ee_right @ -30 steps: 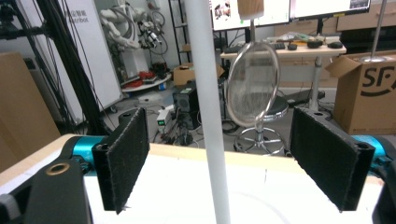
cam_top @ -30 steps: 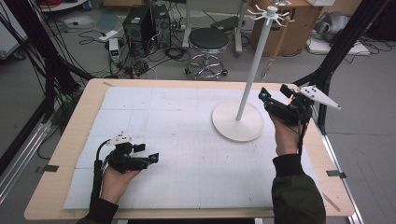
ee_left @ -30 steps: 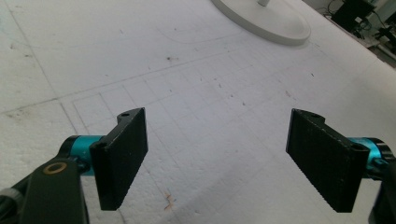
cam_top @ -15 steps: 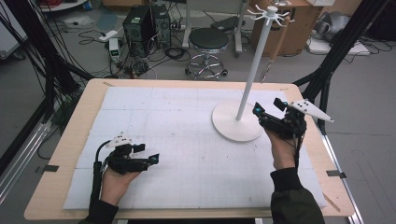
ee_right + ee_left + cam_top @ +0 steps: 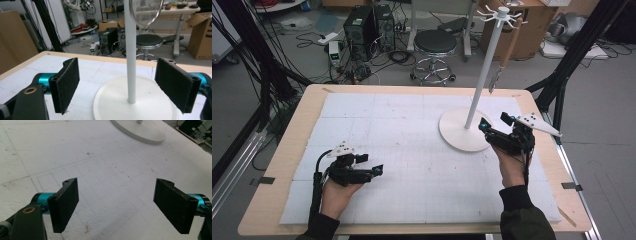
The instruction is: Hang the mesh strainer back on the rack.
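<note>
High view, stand: the white hanger stand [image 5: 472, 112] stood on the foam mat [image 5: 402, 135] at about 2 o'clock of the table [image 5: 287, 150]; a strainer-like utensil with a wooden handle [image 5: 504, 55] hung from a hook at the pole's top.
High view, right gripper: the right gripper [image 5: 494, 131] lay at the 4 o'clock edge of the stand's round base, just beside it, pointing toward 10 o'clock.
High view, left gripper: the left gripper [image 5: 371, 166] rested low over the mat at 7 o'clock, well apart from the stand.
Left gripper view: the left gripper [image 5: 115, 202] had its jaws spread wide with nothing between them; the stand's base [image 5: 140, 131] lay off at 1 o'clock.
Right gripper view: the right gripper [image 5: 117, 82] was wide open and empty; the pole [image 5: 130, 52] rose between the jaws but beyond them, and the wire bowl of the utensil [image 5: 146, 12] hung at 12 o'clock.
Step in hand, judged: a reach for the hanging utensil.
Doing it well: raise the open jaws to the handle, close squarely across it, then lift it clear of the hook without tipping the stand.
</note>
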`<state>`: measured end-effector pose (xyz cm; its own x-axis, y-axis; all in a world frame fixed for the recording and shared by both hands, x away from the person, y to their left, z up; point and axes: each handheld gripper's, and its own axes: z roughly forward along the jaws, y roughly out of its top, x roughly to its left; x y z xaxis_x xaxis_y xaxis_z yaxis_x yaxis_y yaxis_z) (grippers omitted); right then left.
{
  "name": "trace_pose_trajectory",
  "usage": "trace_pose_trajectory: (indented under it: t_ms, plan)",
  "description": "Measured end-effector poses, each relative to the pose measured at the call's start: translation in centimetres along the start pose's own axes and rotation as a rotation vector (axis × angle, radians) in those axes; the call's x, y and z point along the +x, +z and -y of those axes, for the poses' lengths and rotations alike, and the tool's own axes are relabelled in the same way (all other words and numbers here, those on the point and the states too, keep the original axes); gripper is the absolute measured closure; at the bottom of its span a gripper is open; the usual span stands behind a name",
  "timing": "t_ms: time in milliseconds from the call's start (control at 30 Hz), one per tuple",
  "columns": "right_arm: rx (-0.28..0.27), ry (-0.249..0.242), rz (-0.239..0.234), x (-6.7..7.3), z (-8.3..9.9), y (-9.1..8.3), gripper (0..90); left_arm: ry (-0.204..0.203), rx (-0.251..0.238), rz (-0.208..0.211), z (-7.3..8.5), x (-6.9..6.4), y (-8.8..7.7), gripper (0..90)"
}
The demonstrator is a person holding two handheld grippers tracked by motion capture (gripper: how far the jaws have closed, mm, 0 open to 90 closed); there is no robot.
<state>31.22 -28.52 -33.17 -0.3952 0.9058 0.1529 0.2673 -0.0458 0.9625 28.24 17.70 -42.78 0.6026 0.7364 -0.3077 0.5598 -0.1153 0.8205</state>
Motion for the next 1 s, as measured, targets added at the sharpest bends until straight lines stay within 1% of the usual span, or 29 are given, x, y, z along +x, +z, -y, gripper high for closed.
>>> trace_pose_trajectory:
  t_ms: [100, 133, 267, 400, 433, 500, 533, 600, 733, 800, 833, 900, 1000]
  plan:
    - [0.014, -0.003, -0.009, 0.0, 0.7, 0.0, 17.0, 0.001, -0.002, 0.001, 0.0, 0.0, 0.0, 20.9]
    - [0.031, -0.009, -0.010, 0.0, 1.0, 0.0, 16.1, -0.002, -0.006, 0.000, 0.0, 0.0, 0.0, 20.9]
    - [0.052, -0.015, -0.028, 0.1, 2.1, -0.4, 15.9, 0.001, -0.004, 0.000, 0.0, 0.0, 0.0, 20.9]
    - [0.077, -0.019, -0.042, 0.2, 3.3, -0.6, 15.8, 0.011, -0.017, 0.005, 0.0, -0.2, -0.1, 20.9]
    - [0.083, -0.022, -0.046, 0.3, 3.6, -0.7, 15.7, 0.008, -0.020, 0.006, 0.0, -0.2, 0.0, 20.8]
    - [0.096, -0.027, -0.057, 0.4, 4.2, -0.7, 15.2, 0.018, -0.024, 0.014, 0.0, -0.3, 0.0, 20.5]
    - [0.108, -0.033, -0.070, 0.5, 4.5, -0.7, 15.2, 0.021, -0.027, 0.020, 0.0, -0.3, 0.0, 20.3]
    - [0.130, -0.053, -0.084, 0.8, 5.2, -0.8, 15.3, 0.027, -0.033, 0.025, 0.0, -0.4, 0.0, 19.9]
    - [0.161, -0.062, -0.106, 1.1, 6.5, -0.8, 15.3, 0.025, -0.040, 0.024, 0.1, -0.4, 0.0, 19.9]
    - [0.173, -0.045, -0.113, 1.1, 7.2, -0.8, 15.2, 0.027, -0.047, 0.036, 0.2, -0.4, 0.0, 19.6]
    - [0.177, -0.035, -0.125, 1.0, 7.5, -0.8, 15.2, 0.025, -0.053, 0.039, 0.2, -0.4, -0.1, 19.4]
    - [0.189, -0.035, -0.126, 1.0, 8.0, -0.8, 15.1, 0.026, -0.067, 0.043, 0.3, -0.5, -0.2, 19.3]
    - [0.207, -0.032, -0.139, 0.8, 8.8, -0.9, 15.0, 0.034, -0.069, 0.044, 0.6, -0.7, -0.1, 19.1]
